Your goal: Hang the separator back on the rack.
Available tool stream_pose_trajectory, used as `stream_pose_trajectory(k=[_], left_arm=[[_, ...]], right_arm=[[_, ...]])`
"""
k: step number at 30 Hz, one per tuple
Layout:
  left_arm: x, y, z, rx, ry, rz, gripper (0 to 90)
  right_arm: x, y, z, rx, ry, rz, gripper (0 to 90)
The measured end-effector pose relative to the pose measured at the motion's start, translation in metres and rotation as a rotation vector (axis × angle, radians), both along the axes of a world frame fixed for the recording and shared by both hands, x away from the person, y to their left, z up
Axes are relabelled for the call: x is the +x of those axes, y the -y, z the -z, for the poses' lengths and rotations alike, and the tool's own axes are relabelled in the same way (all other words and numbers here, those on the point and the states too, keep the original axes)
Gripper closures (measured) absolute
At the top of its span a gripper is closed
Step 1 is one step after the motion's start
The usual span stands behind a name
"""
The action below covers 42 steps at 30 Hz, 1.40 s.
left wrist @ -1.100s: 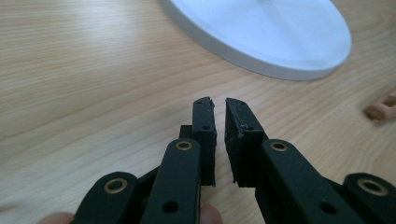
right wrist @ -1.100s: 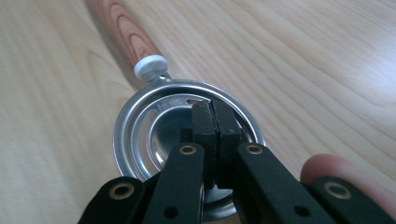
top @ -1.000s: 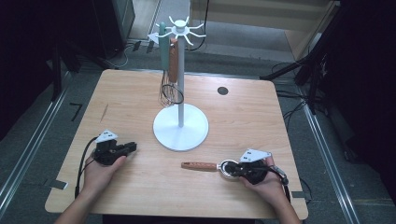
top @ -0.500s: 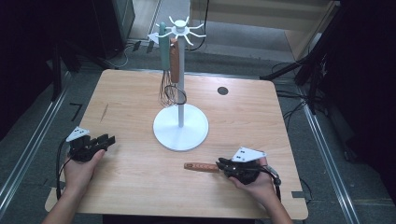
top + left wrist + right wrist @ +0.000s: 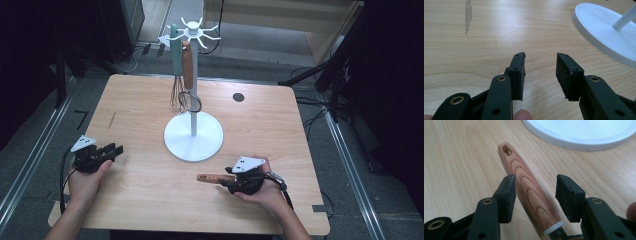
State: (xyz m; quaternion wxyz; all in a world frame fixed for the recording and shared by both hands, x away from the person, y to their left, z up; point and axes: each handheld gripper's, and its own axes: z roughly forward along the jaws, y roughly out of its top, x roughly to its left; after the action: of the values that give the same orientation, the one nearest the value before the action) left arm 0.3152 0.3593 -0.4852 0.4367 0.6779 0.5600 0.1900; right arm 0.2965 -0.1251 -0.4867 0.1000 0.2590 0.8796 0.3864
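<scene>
A wooden-handled utensil point(image 5: 210, 177) lies flat on the table in front of the white stand point(image 5: 194, 136). In the right gripper view its handle point(image 5: 524, 180) runs between the jaws of my right gripper point(image 5: 535, 185). Those jaws have just been opening, and the pads stand clear of the wood on both sides. In the high view my right gripper point(image 5: 227, 179) points left along the handle. My left gripper point(image 5: 116, 149) rests near the table's left side. Its jaws have just been opening too, and my left gripper point(image 5: 540, 62) is open over bare wood.
On the stand's hooks hang a teal-handled whisk point(image 5: 175, 75) and a wooden-handled utensil point(image 5: 188, 65). The stand's round base point(image 5: 604, 32) lies ahead and to the right of the left gripper. A black grommet point(image 5: 238, 97) sits in the tabletop at the back right.
The left hand has moved left toward the table's edge and its jaws have parted. The right gripper has shifted slightly left along the lying utensil and its jaws have opened around the handle.
</scene>
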Motion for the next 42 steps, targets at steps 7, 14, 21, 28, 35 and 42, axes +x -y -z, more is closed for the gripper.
stream_pose_trajectory(k=[7, 14, 21, 28, 35, 42], left_arm=[[-0.001, 0.000, 0.000, 0.018, 0.010, -0.007, 59.3], [0.000, 0.000, 0.000, 0.020, 0.009, -0.003, 61.1], [0.000, 0.000, 0.000, 0.015, 0.003, 0.003, 61.7], [0.000, 0.001, 0.000, 0.016, 0.000, 0.005, 61.9], [0.000, 0.001, 0.000, 0.017, 0.002, 0.009, 62.0], [0.000, 0.000, 0.000, 0.017, 0.000, 0.013, 62.3]], right_arm=[[-0.006, -0.001, -0.007, 0.019, 0.062, 0.013, 64.2], [-0.013, -0.028, -0.009, 0.068, 0.013, -0.046, 90.0], [-0.008, -0.055, 0.001, 0.019, -0.016, -0.053, 90.0], [0.000, -0.050, 0.005, 0.003, -0.030, 0.029, 90.0], [0.011, -0.038, 0.008, 0.004, -0.042, 0.128, 90.0], [0.017, -0.031, 0.008, 0.001, -0.048, 0.189, 90.0]])
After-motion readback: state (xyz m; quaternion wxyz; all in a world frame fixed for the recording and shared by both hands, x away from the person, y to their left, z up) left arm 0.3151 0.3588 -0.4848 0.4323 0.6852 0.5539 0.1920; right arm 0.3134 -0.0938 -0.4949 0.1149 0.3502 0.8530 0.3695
